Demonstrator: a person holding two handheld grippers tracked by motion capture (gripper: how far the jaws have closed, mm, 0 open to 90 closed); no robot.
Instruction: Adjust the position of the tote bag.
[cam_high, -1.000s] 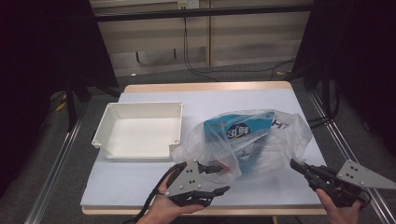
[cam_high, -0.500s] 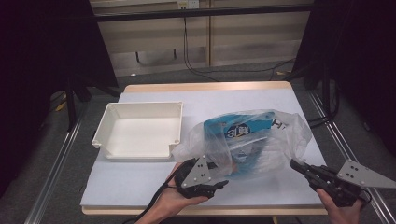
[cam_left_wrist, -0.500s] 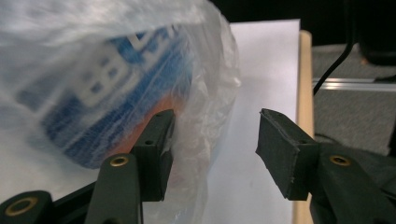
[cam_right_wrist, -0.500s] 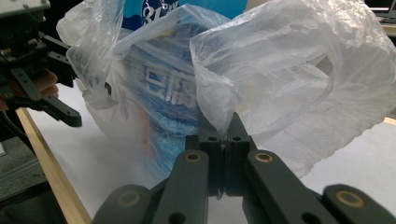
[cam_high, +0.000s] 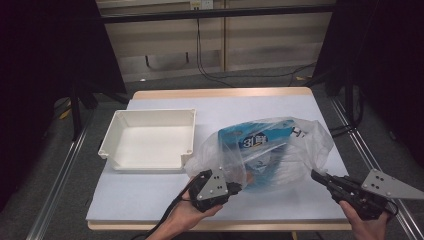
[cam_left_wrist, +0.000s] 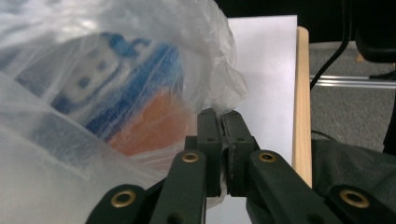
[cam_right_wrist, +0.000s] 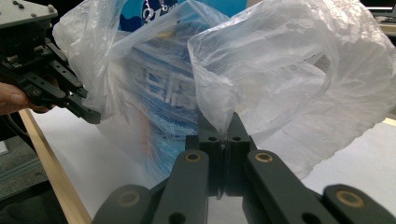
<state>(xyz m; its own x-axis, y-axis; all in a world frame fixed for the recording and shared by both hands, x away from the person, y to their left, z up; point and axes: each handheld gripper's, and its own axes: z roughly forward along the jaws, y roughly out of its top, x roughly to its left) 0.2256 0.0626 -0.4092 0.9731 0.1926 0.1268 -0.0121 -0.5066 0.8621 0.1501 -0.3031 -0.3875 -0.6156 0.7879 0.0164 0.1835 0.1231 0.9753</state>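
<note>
Both the left gripper (cam_high: 236, 188) and the right gripper (cam_high: 317, 175) were clamped tight on opposite edges of the clear plastic bag (cam_high: 280, 150), which lay beside the white tray (cam_high: 112, 145).

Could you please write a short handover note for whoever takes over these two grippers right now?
Left gripper: jaws shut on the near left edge of the clear plastic bag.
Right gripper: jaws shut on a fold of the bag's film at its near right side.
Things: the bag lies on the table's right half with a blue package inside it. The white tray stands to its left, with nothing in it.
Done: both grippers have hold of the bag.
Left: probably to pull the edges apart to open the bag and get the package out, perhaps into the tray.
</note>
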